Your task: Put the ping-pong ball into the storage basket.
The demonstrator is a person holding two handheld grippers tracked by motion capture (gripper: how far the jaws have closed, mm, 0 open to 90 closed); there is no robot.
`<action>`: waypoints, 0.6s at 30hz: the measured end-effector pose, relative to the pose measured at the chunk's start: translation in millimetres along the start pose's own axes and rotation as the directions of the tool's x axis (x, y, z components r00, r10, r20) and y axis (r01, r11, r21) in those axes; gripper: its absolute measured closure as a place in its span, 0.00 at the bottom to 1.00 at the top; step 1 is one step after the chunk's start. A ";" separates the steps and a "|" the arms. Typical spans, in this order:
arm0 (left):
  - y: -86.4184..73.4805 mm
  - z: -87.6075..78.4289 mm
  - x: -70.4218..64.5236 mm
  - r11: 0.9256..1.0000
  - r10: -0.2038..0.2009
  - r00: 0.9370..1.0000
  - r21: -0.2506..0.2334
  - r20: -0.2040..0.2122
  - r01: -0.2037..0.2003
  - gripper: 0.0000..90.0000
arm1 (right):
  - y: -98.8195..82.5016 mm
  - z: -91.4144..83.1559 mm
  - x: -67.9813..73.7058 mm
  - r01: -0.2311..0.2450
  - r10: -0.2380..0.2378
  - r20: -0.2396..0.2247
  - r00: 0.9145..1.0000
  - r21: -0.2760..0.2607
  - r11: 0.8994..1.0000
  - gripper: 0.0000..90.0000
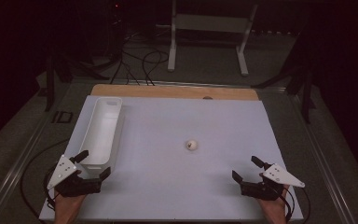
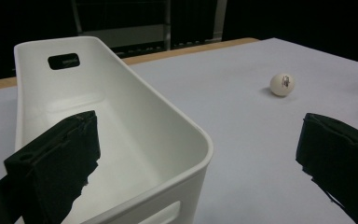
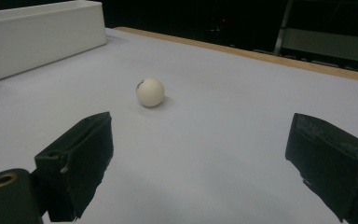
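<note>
A small white ball (image 1: 191,145) with a dark mark lies near the middle of the white table sheet (image 1: 177,121). A long white bin (image 1: 101,131) stands empty along the sheet's left side. My left gripper (image 1: 93,164) rests at the front left, open, right at the bin's near end. In the left gripper view the bin (image 2: 121,130) is close in front and the ball (image 2: 282,85) is off to the right. My right gripper (image 1: 247,169) sits at the front right, open and empty. The right gripper view has the ball (image 3: 150,92) ahead, left of centre.
A wooden board edge (image 1: 177,91) runs along the far side of the sheet. Beyond the table, cables (image 1: 140,65) and a white metal stand (image 1: 207,28) sit on the dark floor. In the right gripper view the bin (image 3: 37,39) is at the far left.
</note>
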State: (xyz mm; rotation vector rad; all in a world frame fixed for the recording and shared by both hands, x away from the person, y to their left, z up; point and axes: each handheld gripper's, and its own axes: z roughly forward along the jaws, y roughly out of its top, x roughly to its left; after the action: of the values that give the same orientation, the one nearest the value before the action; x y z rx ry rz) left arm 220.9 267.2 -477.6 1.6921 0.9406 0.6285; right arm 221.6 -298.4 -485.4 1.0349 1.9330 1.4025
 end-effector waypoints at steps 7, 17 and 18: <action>0.0 0.5 -1.3 1.000 0.004 1.000 0.002 -0.003 -0.004 0.00 | 0.4 -1.0 -1.1 -0.007 0.007 0.015 1.000 0.003 1.000 0.08; 3.8 -1.2 -3.8 1.000 0.002 1.000 -0.002 -0.007 -0.002 0.00 | 1.3 -1.0 -1.7 0.002 -0.003 0.025 1.000 0.016 1.000 0.08; 4.6 -1.3 -4.3 1.000 0.003 1.000 -0.003 -0.007 -0.003 0.00 | 1.7 -1.5 -1.7 -0.001 0.001 0.028 1.000 0.015 1.000 0.08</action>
State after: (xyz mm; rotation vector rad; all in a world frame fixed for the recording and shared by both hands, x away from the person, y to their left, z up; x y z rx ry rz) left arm 218.8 263.7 -472.6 1.6903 0.9417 0.6377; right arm 221.8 -300.3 -483.4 1.0569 1.9262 1.3688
